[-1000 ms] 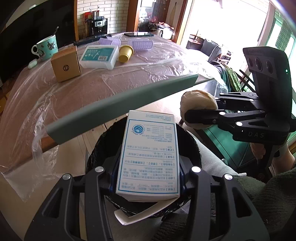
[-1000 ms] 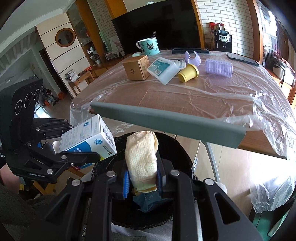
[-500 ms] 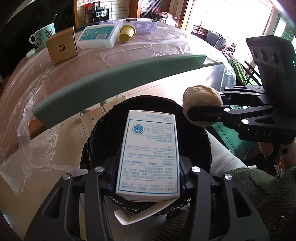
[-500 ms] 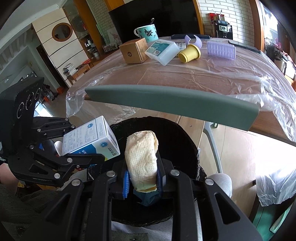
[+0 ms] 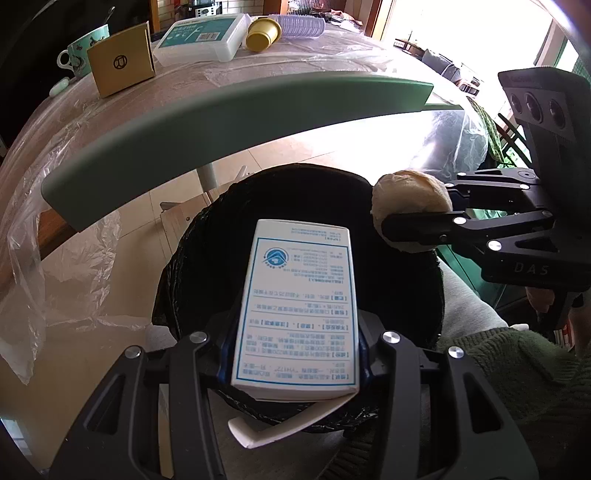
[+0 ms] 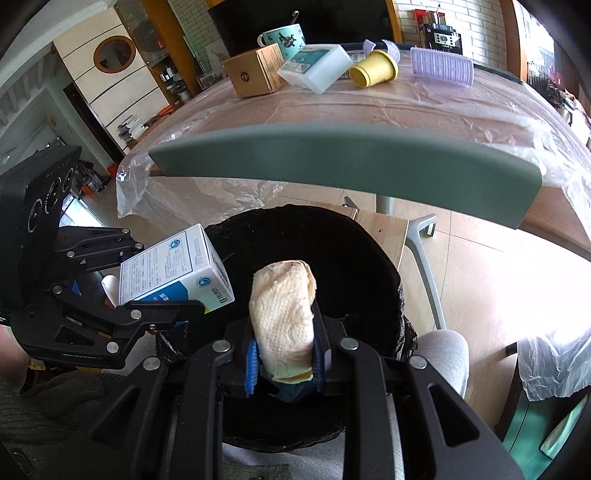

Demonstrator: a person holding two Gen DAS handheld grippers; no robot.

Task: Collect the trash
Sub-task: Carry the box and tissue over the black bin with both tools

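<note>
Left gripper [image 5: 295,350]: clamped on the white carton [image 5: 299,314], holding it lengthwise above the open mouth of the bin
Right gripper [image 6: 284,354]: clamped on the crumpled paper wad [image 6: 284,314], also above the bin
Bin [image 6: 362,251]: black, lined with a black bag, standing on the floor in front of the table
Table [image 6: 369,107]: covered in clear plastic sheet; cardboard box [image 6: 255,74], mug [image 6: 282,35], yellow cup [image 6: 375,68] at its far end
Green bar [image 6: 343,155]: between bin and table
</note>
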